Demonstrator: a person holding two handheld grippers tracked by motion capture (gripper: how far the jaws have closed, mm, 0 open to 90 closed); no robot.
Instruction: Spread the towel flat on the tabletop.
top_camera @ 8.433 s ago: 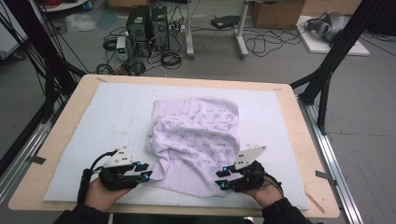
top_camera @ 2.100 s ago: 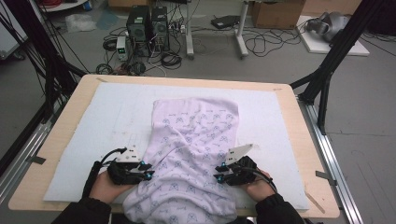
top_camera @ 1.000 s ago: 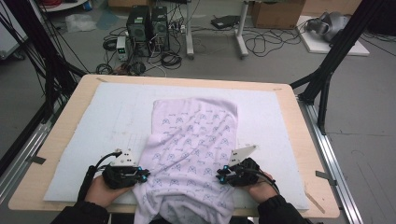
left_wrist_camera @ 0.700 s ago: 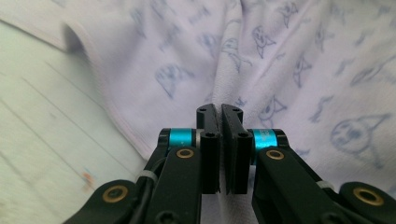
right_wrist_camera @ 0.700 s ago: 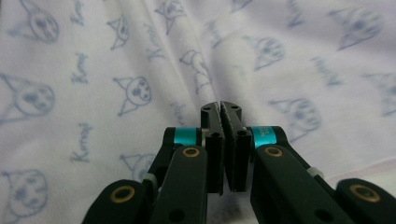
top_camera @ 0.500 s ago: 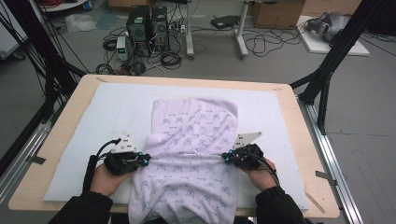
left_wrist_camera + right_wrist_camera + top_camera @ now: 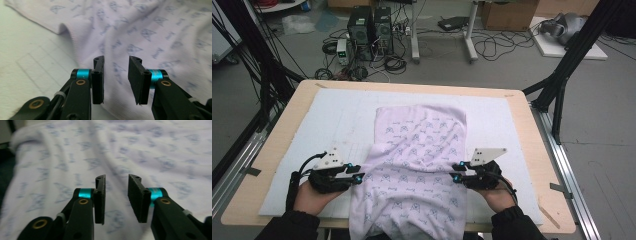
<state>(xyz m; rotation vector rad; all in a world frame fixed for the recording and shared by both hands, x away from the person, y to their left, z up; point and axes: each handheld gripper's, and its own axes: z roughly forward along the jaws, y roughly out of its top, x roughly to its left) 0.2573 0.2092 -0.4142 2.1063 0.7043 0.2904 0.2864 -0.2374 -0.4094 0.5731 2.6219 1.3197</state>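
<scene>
1. Left gripper (image 7: pixel 358 176): jaws spread, nothing between them. In the left gripper view its pads (image 7: pixel 98 80) stand apart over the near left margin of the cloth (image 7: pixel 417 170), with bare white mat (image 7: pixel 312 130) off to one side of the jaws.
2. Right gripper (image 7: pixel 454 178): likewise spread and empty, poised at the opposite side edge of the cloth, level with the left gripper.
3. The cloth, a pale lilac printed fabric, lies between the two grippers. Its near end hangs over the bench (image 7: pixel 532 130) edge toward the person, while its far end lies flat on the mat ahead of both grippers.
4. Suggested technique: lower each gripper until one pad slides under the side edge, then close on a single layer only. Grip at matching heights, so that tension stays even.
5. Ahead of the jaws, diagonal creases run across the cloth; drawing the grippers gently apart should flatten them.
</scene>
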